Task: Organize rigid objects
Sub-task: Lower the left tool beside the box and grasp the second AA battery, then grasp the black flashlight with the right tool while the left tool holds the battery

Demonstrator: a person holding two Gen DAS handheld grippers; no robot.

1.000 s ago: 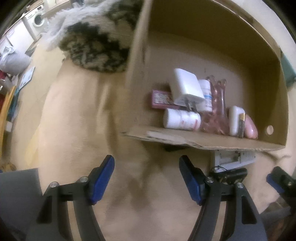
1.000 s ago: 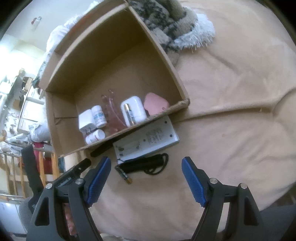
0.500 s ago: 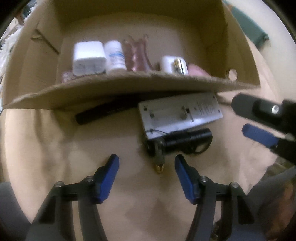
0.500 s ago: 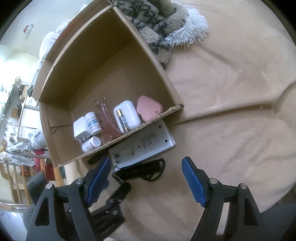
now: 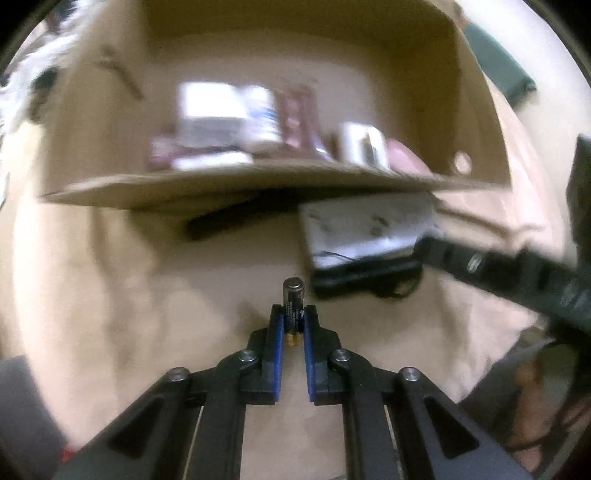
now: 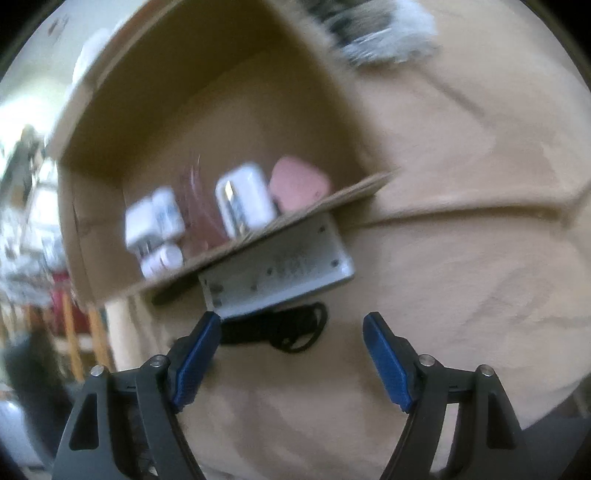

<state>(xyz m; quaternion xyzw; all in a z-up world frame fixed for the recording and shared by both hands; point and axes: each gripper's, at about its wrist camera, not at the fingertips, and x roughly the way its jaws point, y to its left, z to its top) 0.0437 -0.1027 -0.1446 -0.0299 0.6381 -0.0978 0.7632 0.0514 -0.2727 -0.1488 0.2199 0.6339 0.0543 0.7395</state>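
Observation:
My left gripper point(image 5: 293, 314) is shut on a small black battery point(image 5: 293, 301) with a gold tip, held upright just above the beige blanket. Ahead of it stands the cardboard box point(image 5: 236, 184), which holds a white charger point(image 5: 210, 118), white bottles, a pink clear piece and a pink case. A white flat device point(image 5: 369, 229) and a black flashlight with a cord point(image 5: 365, 278) lie in front of the box. My right gripper point(image 6: 291, 325) is open and empty over the blanket, near the flashlight point(image 6: 273, 326) and the white device point(image 6: 280, 267).
A dark stick-like object point(image 5: 221, 221) lies under the box's front edge. A fuzzy patterned throw point(image 6: 373, 33) lies behind the box. The right gripper's arm point(image 5: 517, 273) crosses the right side of the left wrist view. The beige blanket point(image 6: 461, 258) spreads to the right.
My left gripper has closed on the battery that lay in front of the flashlight and lifted it. My right gripper has moved in closer to the box and stays open.

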